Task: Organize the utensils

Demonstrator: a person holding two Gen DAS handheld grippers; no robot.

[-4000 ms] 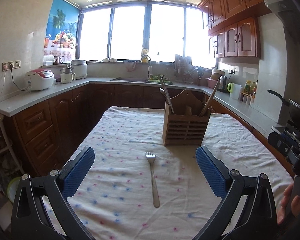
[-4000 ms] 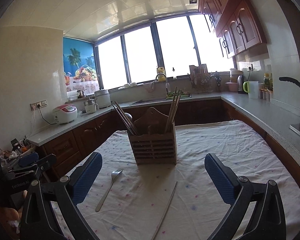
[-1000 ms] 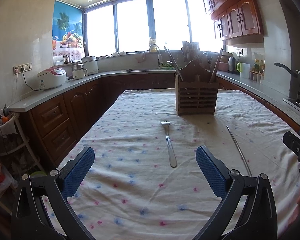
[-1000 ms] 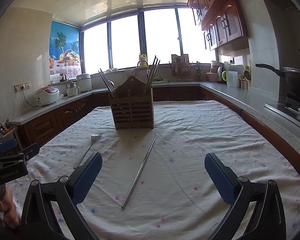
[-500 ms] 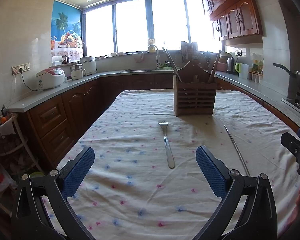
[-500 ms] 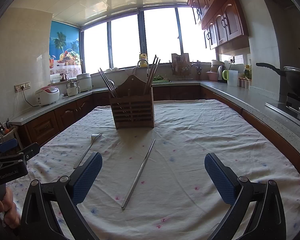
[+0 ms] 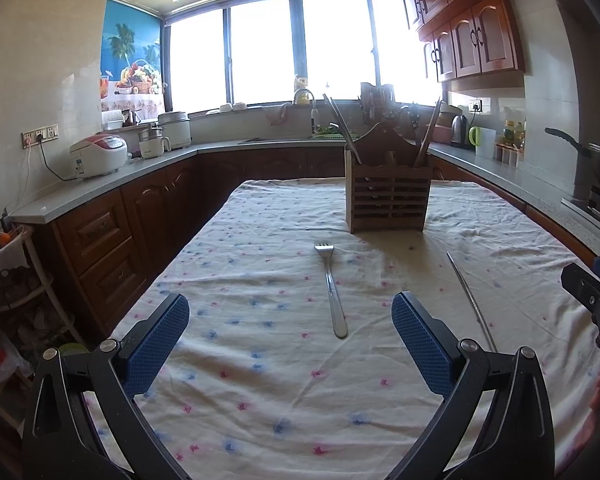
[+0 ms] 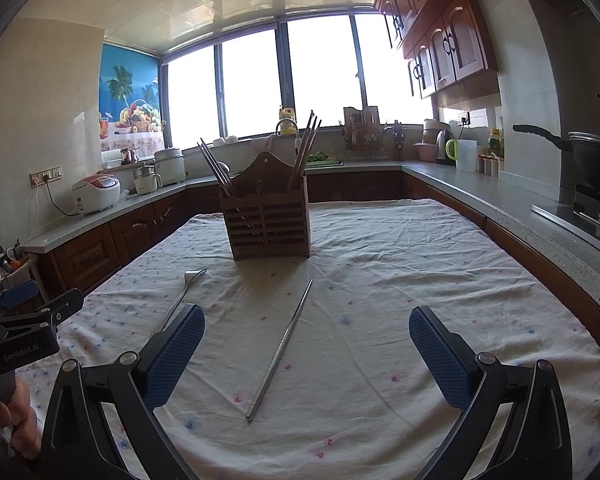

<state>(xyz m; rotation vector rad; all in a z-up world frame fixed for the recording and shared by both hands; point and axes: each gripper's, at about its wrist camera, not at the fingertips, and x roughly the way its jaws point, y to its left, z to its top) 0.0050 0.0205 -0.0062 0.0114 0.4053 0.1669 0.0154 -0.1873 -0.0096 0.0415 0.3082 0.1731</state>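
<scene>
Left tool (image 7: 290, 334): spread wide, pads empty, hovered low over the near end of the bench (image 7: 236, 396).
Right tool (image 8: 306, 338): also spread wide, nothing pinched, hung above the bench cloth at much the same height.
Fork (image 7: 331, 289): lay flat on the cloth, dead ahead of the left tool at about 12 o'clock, a touch toward 1; handle end nearest, tines away toward the holder.
Fork axis: ran almost straight along the left tool's line of sight, so crosswise to the gap between its blue pads.
Metal chopstick (image 8: 281, 350): lay flat, at about 12 o'clock from the right tool, slightly toward 11; butt end near, tip slanted off toward 1 o'clock.
Chopstick from the left view: out at 2 o'clock, well apart from the fork, closer to the right tool.
Wooden holder (image 8: 266, 222): stood upright at 12 o'clock beyond both pieces, chopsticks already leaning out of its side slots.
Nearer tool: left for the fork, right for the chopstick; judged an even split.
Key relation: fork handle pointed back at the left tool, centred between the pads; likely called for a drop straight down onto the handle, with the pads closing across its narrow width.
Risk, as judged: thin flat metal on soft cloth, easy to snag fabric or skate off the pads.
</scene>
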